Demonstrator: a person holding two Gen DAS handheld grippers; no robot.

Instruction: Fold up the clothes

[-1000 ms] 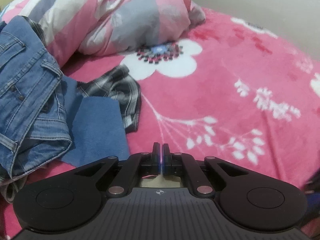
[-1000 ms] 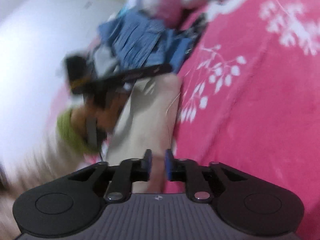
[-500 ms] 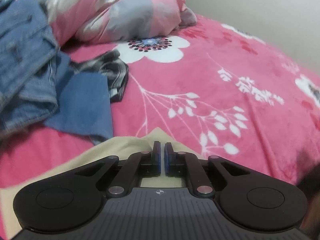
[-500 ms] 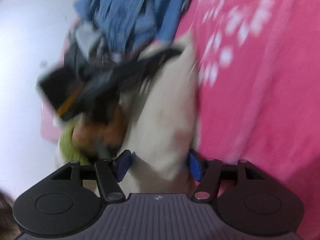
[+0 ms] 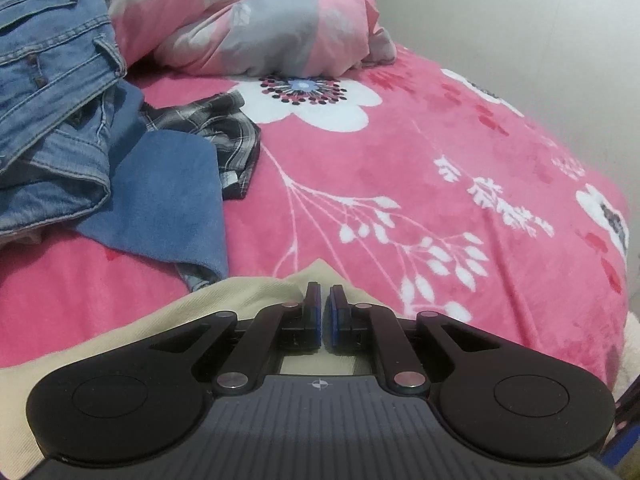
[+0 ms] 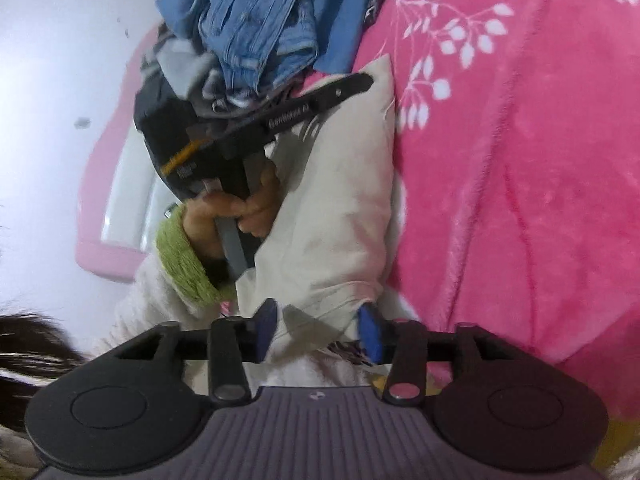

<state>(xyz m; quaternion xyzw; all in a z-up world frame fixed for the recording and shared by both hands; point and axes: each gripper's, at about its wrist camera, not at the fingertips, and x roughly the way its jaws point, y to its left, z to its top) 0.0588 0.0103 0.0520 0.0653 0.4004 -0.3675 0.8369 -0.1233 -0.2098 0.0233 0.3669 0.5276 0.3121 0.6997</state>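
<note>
1. The left gripper (image 5: 325, 300) is clenched — its blue pads nearly meet, with only a sliver between them; it sits over the cream garment (image 5: 248, 292), and whether cloth is nipped between the pads cannot be told.
2. The cream garment lies at the near edge of the bed, on the pink floral blanket (image 5: 440, 152); in the right wrist view it (image 6: 340, 208) runs as a long strip from the right gripper up toward the clothes pile.
3. The right gripper (image 6: 318, 330) has its jaws apart and closing; a fold of the cream garment lies between the blue pads, which do not visibly press on it.
4. In the right wrist view a hand (image 6: 236, 208) with a green fuzzy cuff (image 6: 184, 264) grasps the handle of the left gripper, whose black finger (image 6: 320, 98) lies across the garment's far end.
5. Toward the bed's left edge sits the pile: blue jeans (image 5: 48, 64) on top, a blue cloth (image 5: 168, 188) spread beside them, and a grey plaid shirt (image 5: 224, 128) partly under both.
6. A pink, grey and white duvet (image 5: 256, 20) is bunched at the far end of the bed — just beyond a large white flower print.
</note>
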